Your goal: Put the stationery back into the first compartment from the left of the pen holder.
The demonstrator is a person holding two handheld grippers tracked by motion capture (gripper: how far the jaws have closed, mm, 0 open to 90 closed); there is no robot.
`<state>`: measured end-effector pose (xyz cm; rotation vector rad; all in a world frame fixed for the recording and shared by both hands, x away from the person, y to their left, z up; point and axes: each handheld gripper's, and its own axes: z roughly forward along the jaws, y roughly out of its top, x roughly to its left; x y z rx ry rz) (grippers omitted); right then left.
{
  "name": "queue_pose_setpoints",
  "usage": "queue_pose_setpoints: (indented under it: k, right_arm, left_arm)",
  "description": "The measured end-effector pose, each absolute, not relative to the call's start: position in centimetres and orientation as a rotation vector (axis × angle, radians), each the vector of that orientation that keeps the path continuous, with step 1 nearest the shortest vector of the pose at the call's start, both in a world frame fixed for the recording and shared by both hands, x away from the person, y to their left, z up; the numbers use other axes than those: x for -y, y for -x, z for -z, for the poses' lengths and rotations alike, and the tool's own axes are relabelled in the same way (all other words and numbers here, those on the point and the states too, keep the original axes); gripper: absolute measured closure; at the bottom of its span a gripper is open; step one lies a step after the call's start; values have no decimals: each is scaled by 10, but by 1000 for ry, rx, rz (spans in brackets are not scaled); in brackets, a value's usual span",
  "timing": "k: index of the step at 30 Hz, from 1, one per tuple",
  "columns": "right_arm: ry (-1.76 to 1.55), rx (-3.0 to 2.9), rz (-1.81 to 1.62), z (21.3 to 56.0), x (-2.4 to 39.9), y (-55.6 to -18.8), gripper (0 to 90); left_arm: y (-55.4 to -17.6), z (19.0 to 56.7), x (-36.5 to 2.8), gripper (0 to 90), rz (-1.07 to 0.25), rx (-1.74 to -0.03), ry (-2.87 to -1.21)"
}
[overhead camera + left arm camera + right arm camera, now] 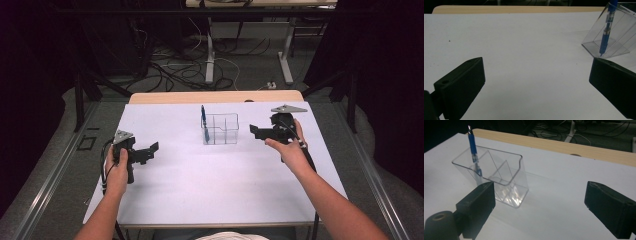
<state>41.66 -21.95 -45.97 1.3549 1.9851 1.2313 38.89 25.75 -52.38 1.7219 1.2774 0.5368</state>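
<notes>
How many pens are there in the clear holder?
1. The blue pen stands upright in the far-left compartment of the clear holder, leaning slightly against its corner.

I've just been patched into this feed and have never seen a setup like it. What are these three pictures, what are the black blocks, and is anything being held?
There is no robot arm here: a person at a table holds a hand-held gripper in each hand. The high view looks down from above the person's side; the left gripper is at its left, the right gripper at its right. The other two pictures come from cameras riding on those grippers, so the black blocks rising from the bottom are each gripper's own two jaws. On the white table cover stands a clear divided organizer with a blue pen upright in one compartment. In both gripper views the jaws stand wide apart with bare surface between them, so nothing is held. The right gripper is nearer the organizer.
</notes>
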Motion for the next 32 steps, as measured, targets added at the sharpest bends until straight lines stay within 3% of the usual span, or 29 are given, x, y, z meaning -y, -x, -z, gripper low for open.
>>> queue_pose_setpoints:
  k: [16,32]
  right_arm:
    - [-1353,-1917,-1147,504,268,-394,22]
    - [-1398,-1919,-1097,532,283,-388,3]
  left_arm:
    - [-388,524,-258,4,-539,-1282,-1724]
    - [-390,526,-258,4,-542,-1287,-1728]
